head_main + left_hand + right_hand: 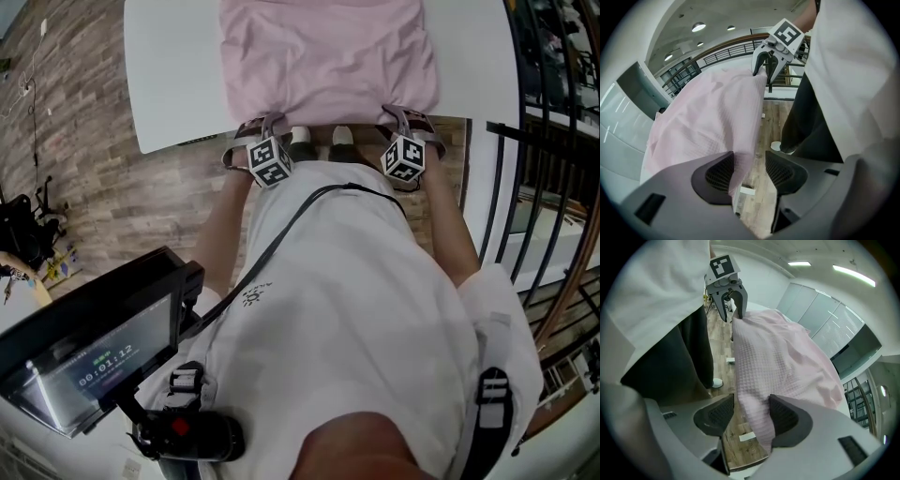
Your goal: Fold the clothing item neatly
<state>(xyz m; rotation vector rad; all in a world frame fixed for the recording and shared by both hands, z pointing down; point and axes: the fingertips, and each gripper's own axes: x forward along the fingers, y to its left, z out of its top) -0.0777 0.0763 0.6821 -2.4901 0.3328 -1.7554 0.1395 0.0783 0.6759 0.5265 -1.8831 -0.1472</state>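
Observation:
A pink waffle-weave garment [328,56] lies spread on the white table [173,66], and its near edge hangs over the table's front edge. My left gripper [265,127] and right gripper [405,120] sit at that hanging edge, one at each near corner. In the left gripper view the jaws [749,171] stand open; the cloth [717,117] hangs between them against the left pad, with a gap to the other. In the right gripper view the jaws [752,413] are open too, with the cloth [773,362] draped against the right pad.
A dark metal railing [553,141] runs along the right of the table. Wood-plank floor [112,187] lies to the left and under the table. The person's shoes [319,138] stand at the table's front edge. A screen device [94,356] hangs at the lower left.

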